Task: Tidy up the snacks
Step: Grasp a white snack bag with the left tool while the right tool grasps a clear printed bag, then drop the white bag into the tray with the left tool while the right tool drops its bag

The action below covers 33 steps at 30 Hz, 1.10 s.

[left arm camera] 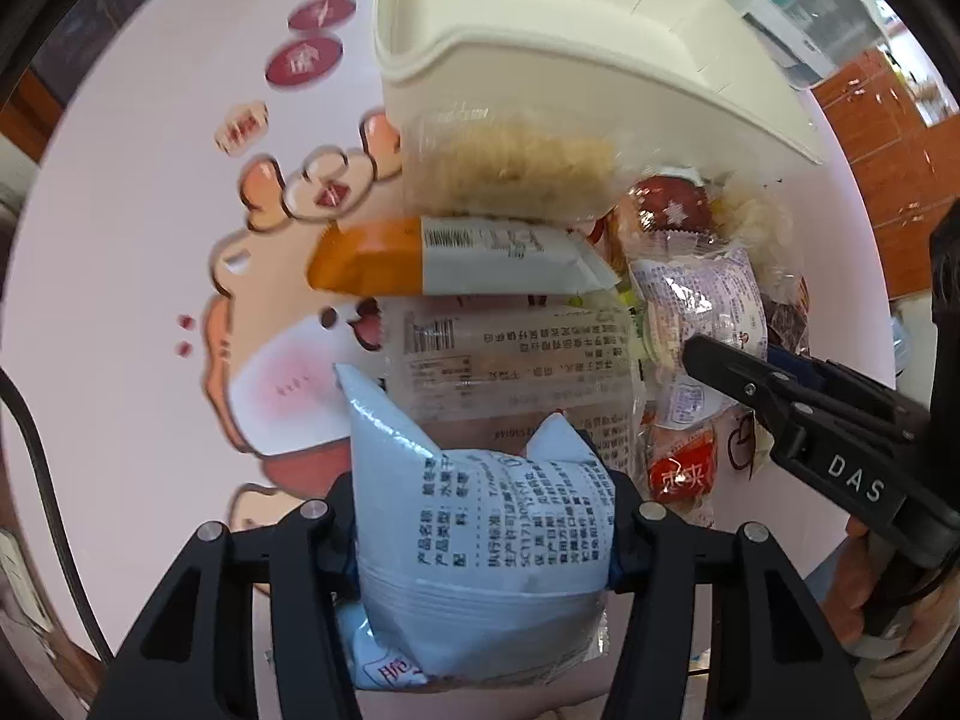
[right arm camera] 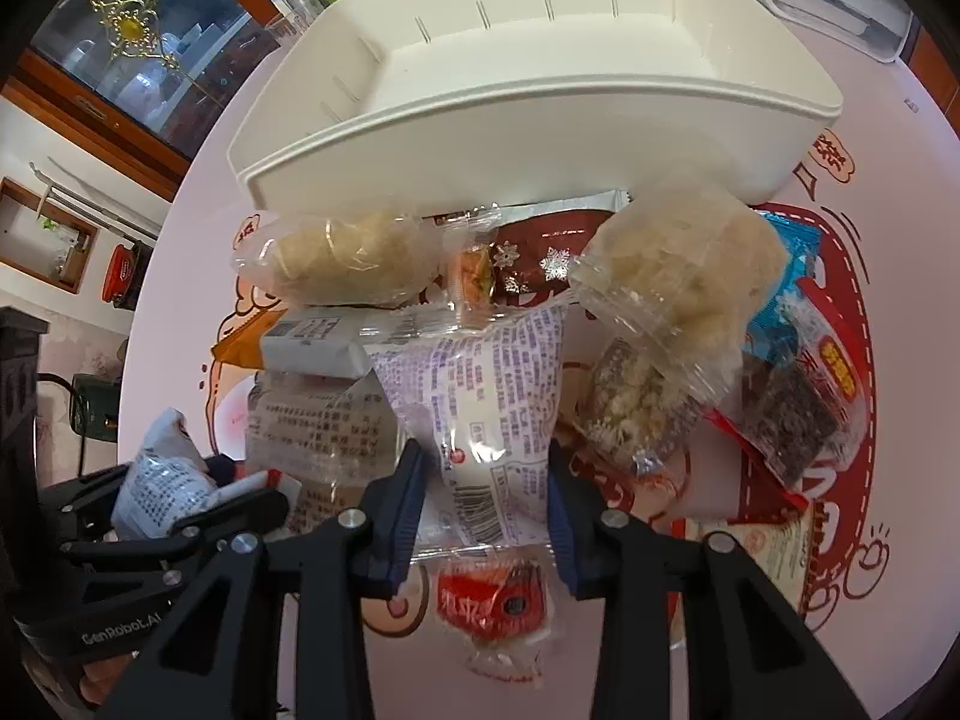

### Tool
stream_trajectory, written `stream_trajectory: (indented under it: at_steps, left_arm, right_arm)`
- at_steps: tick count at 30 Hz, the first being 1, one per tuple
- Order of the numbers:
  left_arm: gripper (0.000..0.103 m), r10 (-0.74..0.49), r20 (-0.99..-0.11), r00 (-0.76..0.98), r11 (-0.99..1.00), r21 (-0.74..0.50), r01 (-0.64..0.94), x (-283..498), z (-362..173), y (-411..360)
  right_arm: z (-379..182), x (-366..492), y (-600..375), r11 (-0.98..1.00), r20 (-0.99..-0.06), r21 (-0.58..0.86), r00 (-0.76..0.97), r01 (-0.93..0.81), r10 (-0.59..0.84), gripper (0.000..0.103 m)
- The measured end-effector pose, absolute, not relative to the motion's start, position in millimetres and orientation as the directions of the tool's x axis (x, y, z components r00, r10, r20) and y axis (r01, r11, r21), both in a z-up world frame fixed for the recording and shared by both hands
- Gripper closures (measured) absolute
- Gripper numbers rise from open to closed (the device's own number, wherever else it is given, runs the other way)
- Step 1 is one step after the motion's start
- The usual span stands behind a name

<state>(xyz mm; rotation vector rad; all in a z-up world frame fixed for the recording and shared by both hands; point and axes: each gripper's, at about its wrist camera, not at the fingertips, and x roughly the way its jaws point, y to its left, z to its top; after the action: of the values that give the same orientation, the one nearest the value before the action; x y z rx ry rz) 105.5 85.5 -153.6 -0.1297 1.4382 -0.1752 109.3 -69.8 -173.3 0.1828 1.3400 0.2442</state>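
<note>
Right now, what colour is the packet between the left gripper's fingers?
Pale blue packet with dark print, clearest in the left wrist view.

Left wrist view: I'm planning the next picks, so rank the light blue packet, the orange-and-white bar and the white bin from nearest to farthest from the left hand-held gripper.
1. Light blue packet, between the left hand-held gripper pads.
2. Orange-and-white bar, mid-pile ahead.
3. White bin, beyond the pile, at the top.

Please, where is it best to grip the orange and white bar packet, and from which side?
Grip the orange and white bar packet across its narrow width, near the bare orange end, coming from above. It lies flat and long on top of the pile, and its white end is crowded by other snacks.
</note>
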Motion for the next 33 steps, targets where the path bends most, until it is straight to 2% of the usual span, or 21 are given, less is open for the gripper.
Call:
stream_trajectory:
  at_steps: [6, 15, 23, 33]
  left_arm:
    - [0.049, -0.167, -0.953, 0.251, 0.985, -0.15, 0.083, 109, -101, 87]
    - [0.049, -0.114, -0.87, 0.479, 0.99, -0.058, 0.129, 168, -27, 79]
    - [0.049, -0.088, -0.817, 0.569, 0.992, -0.021, 0.123, 230, -10, 59]
    - [0.046, -0.098, -0.834, 0.543, 0.993, -0.045, 0.11, 290, -42, 46]
  right_arm:
    - [-141, 100, -76, 0.954, -0.914, 0.284, 0.272, -0.095, 0.3, 0.067]
    - [-65, 112, -77, 0.961, -0.848, 0.235, 0.453, -0.148, 0.277, 0.067]
    - [-23, 151, -83, 0.984, -0.792, 0.139, 0.583, -0.111, 0.178, 0.067]
    - [-38, 219, -92, 0.996, -0.788, 0.088, 0.61, -0.013, 0.078, 0.066]
